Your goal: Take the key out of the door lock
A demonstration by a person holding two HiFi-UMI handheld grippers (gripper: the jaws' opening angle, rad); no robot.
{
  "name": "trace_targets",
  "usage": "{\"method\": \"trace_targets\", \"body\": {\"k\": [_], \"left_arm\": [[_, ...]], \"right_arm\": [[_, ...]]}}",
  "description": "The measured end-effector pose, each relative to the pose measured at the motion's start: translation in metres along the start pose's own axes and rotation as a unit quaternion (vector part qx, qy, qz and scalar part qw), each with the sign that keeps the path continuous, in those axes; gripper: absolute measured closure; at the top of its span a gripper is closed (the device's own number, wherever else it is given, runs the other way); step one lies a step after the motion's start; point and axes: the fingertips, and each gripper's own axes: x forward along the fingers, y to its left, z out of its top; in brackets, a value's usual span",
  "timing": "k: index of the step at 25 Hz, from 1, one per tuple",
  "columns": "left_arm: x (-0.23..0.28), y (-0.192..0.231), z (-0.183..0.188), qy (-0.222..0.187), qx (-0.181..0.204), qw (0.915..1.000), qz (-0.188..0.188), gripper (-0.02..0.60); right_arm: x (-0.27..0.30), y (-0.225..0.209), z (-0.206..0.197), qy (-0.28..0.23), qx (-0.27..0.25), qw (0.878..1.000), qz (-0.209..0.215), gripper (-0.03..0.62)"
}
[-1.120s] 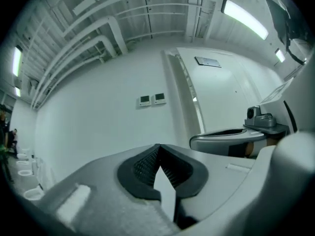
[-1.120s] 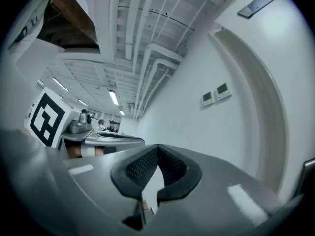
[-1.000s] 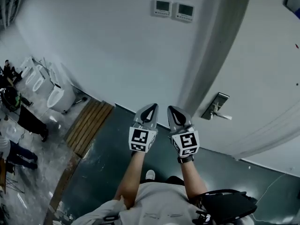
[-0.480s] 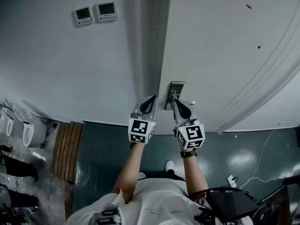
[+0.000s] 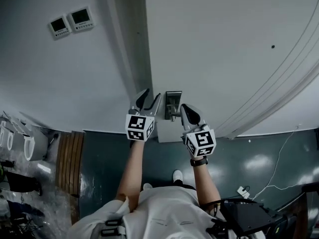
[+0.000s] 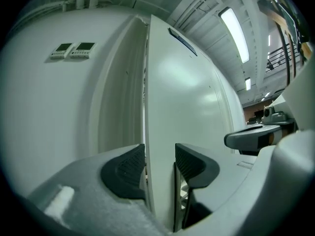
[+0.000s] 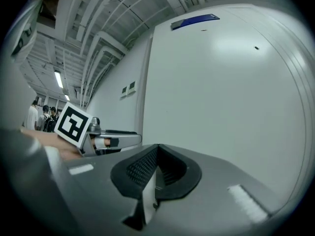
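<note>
The white door (image 5: 219,49) carries a metal lock plate with a lever handle (image 5: 173,105); no key can be made out on it. My left gripper (image 5: 148,99) is just left of the plate, by the door's edge (image 6: 146,107). Its jaws are opening, and nothing is held between the dark pads (image 6: 125,168). My right gripper (image 5: 185,114) is below and right of the plate, shut with nothing in it, its pads (image 7: 147,166) pressed together. In the right gripper view, the left gripper's marker cube (image 7: 74,123) shows at the left.
Two wall control panels (image 5: 70,23) hang left of the door frame (image 5: 127,49). A wooden slatted board (image 5: 69,158) and white urinals (image 5: 20,143) lie at far left. A dark bag (image 5: 249,218) and a white cable (image 5: 279,183) sit on the floor at right.
The left gripper's jaws have gone from shut to apart. Both grippers have come up close to the lock plate, and the view has swung square onto the door.
</note>
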Motion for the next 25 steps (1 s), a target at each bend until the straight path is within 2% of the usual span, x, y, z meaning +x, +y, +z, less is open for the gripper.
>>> {"method": "trace_targets", "body": {"k": [3,9,10,11,16,17,20,22,23,24,25], "left_arm": [[0.011,0.005,0.007,-0.01,-0.005,0.9999,-0.007,0.362],[0.026,0.007,0.014,-0.017,0.024,0.9995,-0.014,0.366],[0.027,0.007,0.013,-0.016,0.024,0.9995,-0.014,0.418],[0.028,0.008,0.012,-0.02,0.022,0.9995,-0.014,0.429],[0.027,0.008,0.011,-0.028,0.026,0.9989,-0.029,0.442],[0.027,0.008,0.011,-0.028,0.026,0.9989,-0.029,0.443],[0.028,0.008,0.012,-0.028,0.024,0.999,-0.026,0.443],[0.027,0.008,0.011,-0.026,0.023,0.9991,-0.023,0.443],[0.027,0.008,0.01,-0.025,0.023,0.9992,-0.023,0.443],[0.027,0.007,0.01,-0.025,0.023,0.9992,-0.023,0.443],[0.028,0.008,0.01,-0.026,0.023,0.9992,-0.022,0.443]], "right_arm": [[-0.003,-0.003,-0.021,0.014,0.019,1.0,0.005,0.588],[-0.006,-0.006,-0.086,0.053,0.1,0.994,0.002,0.589],[-0.008,-0.006,-0.097,0.062,0.117,0.991,0.002,0.589],[-0.009,-0.005,-0.107,0.07,0.134,0.988,0.003,0.588],[-0.019,0.001,-0.156,0.115,0.205,0.972,0.015,0.588],[-0.018,0.001,-0.167,0.126,0.22,0.967,0.017,0.568],[-0.013,0.005,-0.197,0.157,0.262,0.952,0.026,0.413],[-0.008,0.008,-0.21,0.155,0.305,0.939,0.031,0.391],[-0.004,0.008,-0.215,0.145,0.339,0.929,0.035,0.387],[0.002,0.008,-0.219,0.132,0.383,0.913,0.044,0.385],[0.009,0.009,-0.223,0.115,0.436,0.891,0.054,0.379]]}}
